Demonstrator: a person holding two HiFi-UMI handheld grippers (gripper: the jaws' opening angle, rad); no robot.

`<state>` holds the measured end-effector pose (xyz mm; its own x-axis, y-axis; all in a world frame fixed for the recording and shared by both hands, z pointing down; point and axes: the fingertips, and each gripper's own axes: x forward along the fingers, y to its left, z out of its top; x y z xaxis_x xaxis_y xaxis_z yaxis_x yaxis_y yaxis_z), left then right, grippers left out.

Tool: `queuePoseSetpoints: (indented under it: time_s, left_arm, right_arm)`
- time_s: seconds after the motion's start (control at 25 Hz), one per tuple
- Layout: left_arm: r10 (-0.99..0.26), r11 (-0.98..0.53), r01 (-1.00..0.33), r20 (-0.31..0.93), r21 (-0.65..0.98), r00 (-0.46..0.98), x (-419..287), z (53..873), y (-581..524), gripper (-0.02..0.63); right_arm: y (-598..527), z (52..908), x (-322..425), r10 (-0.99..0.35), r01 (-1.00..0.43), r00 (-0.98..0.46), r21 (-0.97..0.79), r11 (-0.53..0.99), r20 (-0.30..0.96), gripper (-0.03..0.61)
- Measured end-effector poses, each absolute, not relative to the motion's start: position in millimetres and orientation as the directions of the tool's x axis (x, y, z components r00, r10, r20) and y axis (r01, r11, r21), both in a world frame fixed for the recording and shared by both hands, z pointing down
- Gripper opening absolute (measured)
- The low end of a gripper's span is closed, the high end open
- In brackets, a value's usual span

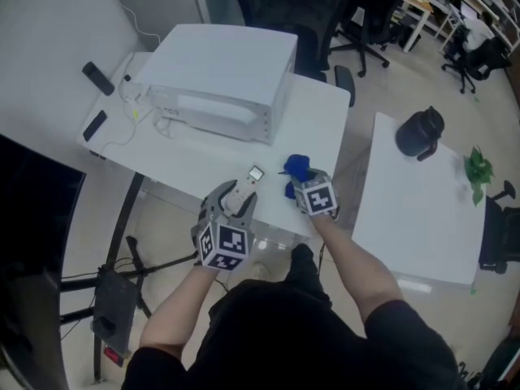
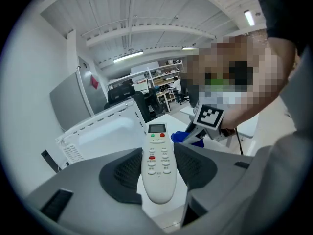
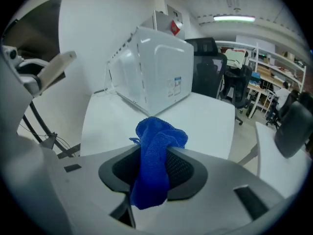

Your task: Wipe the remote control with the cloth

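A white remote control [image 2: 157, 160] with a small screen and coloured buttons is clamped lengthwise between the pads of my left gripper [image 2: 157, 173]; from the head view the remote control [image 1: 246, 187] sticks out over the table's front edge, held by the left gripper [image 1: 230, 204]. A blue cloth [image 3: 154, 158] hangs bunched between the pads of my right gripper [image 3: 155, 169], which is shut on it. In the head view that cloth [image 1: 295, 171] shows just beyond the right gripper [image 1: 302, 187], to the right of the remote. The cloth [image 2: 185, 137] also appears in the left gripper view.
A large white boxy appliance [image 1: 223, 80] stands at the back of the white table [image 1: 325, 120]. Two black remotes [image 1: 97, 78] and a white cable lie at the table's left end. A second white table [image 1: 422, 210] with a black helmet-like object [image 1: 420, 132] and a green plant stands on the right; office chairs behind.
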<state>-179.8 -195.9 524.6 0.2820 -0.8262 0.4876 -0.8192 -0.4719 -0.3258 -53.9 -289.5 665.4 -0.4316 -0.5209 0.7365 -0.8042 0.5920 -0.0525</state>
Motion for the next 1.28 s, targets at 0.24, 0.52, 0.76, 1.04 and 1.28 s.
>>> queuePoseSetpoints:
  time_s: [0.24,0.52,0.76,1.04,1.28]
  left_arm:
    - [-0.842,-0.501,-0.749,0.443,-0.433,0.308,-182.0,502.2,-167.5,0.206]
    - [-0.845,-0.53,-0.628,0.42,-0.57,0.332,-163.8,478.8,-142.6,0.206]
    - [-0.857,-0.513,-0.523,0.369,-0.68,0.361,-129.7,461.0,-129.3,0.206]
    - [-0.858,-0.504,-0.538,0.321,-0.676,0.401,-94.9,451.7,-107.9,0.204]
    - [-0.858,-0.513,-0.608,0.341,-0.607,0.383,-79.3,449.3,-110.4,0.204]
  right_arm:
    - [-223.1,518.4,-71.8,-0.642,-0.742,-0.598,-0.029,0.67,0.48,0.149]
    - [-125.4,414.6,-135.7,-0.502,-0.536,-0.768,0.031,0.844,0.397,0.15]
    - [-95.3,421.1,-149.1,-0.379,-0.426,-0.778,0.024,0.905,0.502,0.15]
    - [-115.9,426.4,-84.4,-0.468,-0.496,-0.7,0.103,0.862,0.539,0.149]
    - [-128.5,404.6,-47.9,-0.502,-0.529,-0.722,0.087,0.844,0.477,0.149]
